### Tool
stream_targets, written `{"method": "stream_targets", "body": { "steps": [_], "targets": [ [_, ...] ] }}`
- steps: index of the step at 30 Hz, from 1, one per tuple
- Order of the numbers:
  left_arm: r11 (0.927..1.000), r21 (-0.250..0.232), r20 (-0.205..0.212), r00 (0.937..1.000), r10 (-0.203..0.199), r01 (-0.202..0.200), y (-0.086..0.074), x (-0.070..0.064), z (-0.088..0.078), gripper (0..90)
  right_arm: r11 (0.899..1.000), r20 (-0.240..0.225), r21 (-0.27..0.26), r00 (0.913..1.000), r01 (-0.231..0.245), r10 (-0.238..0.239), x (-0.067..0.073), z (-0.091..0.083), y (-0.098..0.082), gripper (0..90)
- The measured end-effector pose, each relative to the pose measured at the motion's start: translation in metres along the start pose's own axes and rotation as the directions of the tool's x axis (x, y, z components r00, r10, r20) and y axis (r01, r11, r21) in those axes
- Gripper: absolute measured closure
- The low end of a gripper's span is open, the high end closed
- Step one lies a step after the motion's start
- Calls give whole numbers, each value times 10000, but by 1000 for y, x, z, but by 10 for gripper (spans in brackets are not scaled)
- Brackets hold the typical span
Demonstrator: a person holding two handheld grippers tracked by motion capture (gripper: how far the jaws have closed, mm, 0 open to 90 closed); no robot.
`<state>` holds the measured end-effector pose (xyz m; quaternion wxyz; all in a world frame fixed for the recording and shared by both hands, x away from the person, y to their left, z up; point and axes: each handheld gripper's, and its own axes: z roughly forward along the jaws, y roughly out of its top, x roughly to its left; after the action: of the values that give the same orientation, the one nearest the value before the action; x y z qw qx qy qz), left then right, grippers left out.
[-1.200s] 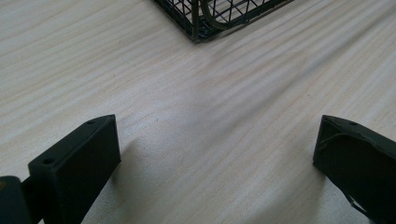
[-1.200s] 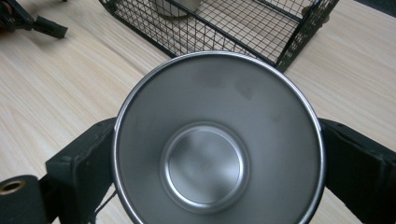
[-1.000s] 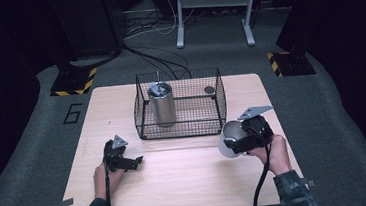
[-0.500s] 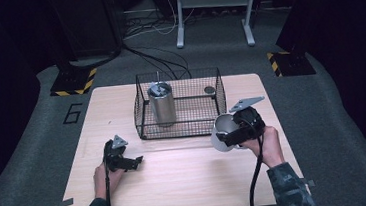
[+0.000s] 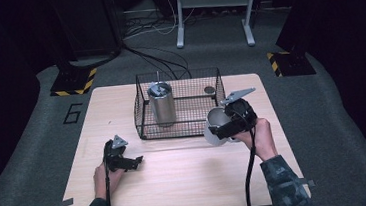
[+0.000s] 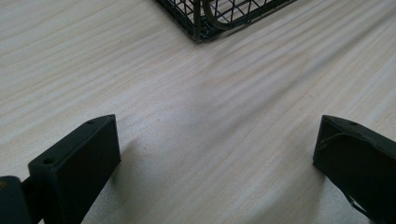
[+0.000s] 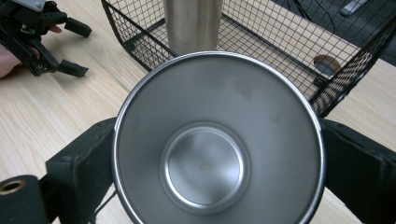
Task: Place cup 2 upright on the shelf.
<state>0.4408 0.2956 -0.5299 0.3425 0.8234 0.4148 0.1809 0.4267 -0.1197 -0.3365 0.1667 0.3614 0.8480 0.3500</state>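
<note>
At right of centre in the high view, the right claw [image 5: 222, 128] clamps a steel cup [image 5: 214, 126] beside the wire basket [image 5: 144, 117]; its smooth wall could slip, or clip the basket rim. Left claw [image 5: 137, 161] rests wide open, empty.

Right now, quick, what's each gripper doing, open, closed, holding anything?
Left gripper: open, holding nothing, low over the table.
Right gripper: shut on the steel cup, beside the wire basket.

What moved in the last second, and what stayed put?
The right gripper, shut on the steel cup, carried it up and leftward, closer to the wire basket. The left gripper stayed open on the table, and the tall tumbler stayed inside the basket.
</note>
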Motion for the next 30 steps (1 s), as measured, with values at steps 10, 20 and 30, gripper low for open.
{"method": "stream_targets", "body": {
  "steps": [10, 20, 30],
  "targets": [
    [10000, -64, -46, 10000, 32, -32, 0, 0, 0, 2, 10000, -49, 34, 9999, 93, -93, -1, 5, 18, 58],
    [10000, -25, -13, 10000, -2, 2, 0, 0, 0, 2, 9999, -52, -42, 9999, 153, -153, -2, 11, 35, 58],
    [10000, -69, -46, 10000, 37, -37, 0, 0, 0, 2, 9997, -44, -39, 9997, 259, -260, -3, 20, 51, 58]
  ]
}}
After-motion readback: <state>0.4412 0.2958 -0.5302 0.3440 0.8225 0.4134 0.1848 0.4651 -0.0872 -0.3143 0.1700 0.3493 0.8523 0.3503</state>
